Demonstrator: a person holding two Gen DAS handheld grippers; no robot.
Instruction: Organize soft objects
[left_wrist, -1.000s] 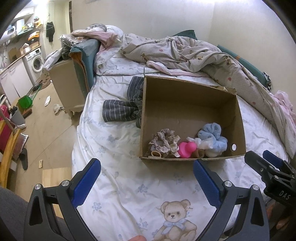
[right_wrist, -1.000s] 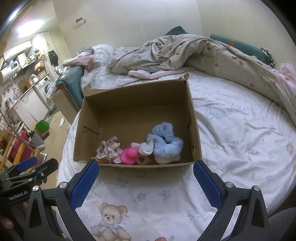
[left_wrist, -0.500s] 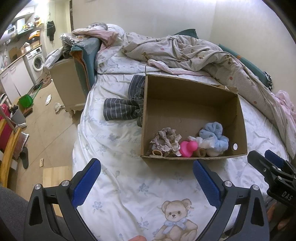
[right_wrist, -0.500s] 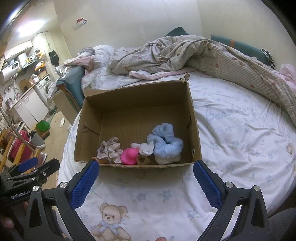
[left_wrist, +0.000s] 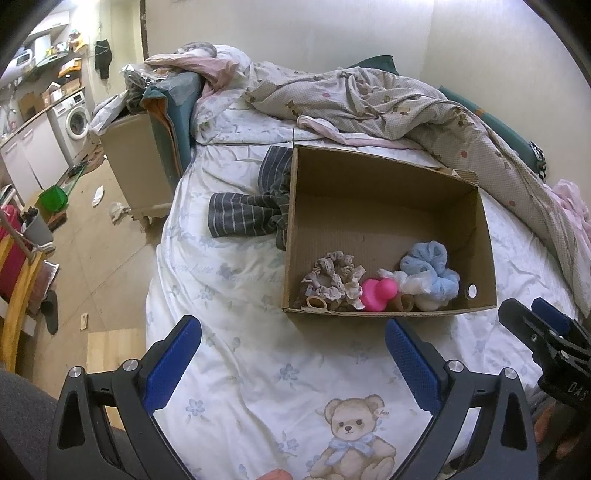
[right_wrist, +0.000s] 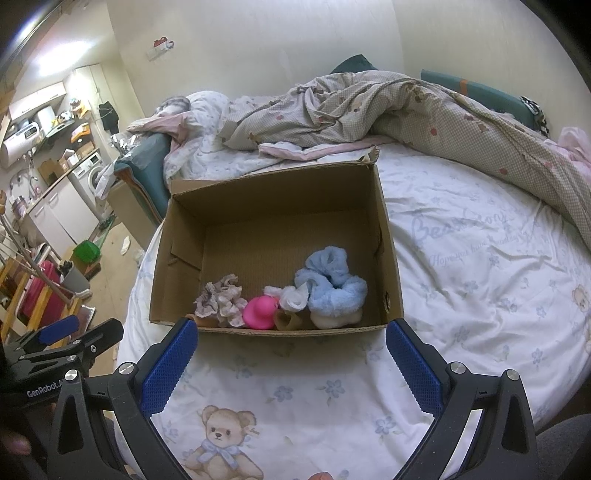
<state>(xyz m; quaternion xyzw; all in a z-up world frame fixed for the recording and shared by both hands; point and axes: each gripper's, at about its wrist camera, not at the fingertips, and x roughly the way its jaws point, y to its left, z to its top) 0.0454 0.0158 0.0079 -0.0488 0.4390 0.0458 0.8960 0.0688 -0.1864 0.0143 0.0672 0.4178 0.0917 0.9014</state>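
Both grippers wide and empty, box barely shifted since earlier

Left gripper (left_wrist: 293, 332) and right gripper (right_wrist: 291, 334) hover before the cardboard box (right_wrist: 391, 258) on the bed (right_wrist: 480, 280); blue scrunchie (right_wrist: 332, 288), pink toy (right_wrist: 260, 312) and beige scrunchie (right_wrist: 221, 299) line its near wall.

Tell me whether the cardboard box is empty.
Not empty. The cardboard box holds a blue scrunchie, a beige scrunchie and a pink toy, bunched along its near wall.
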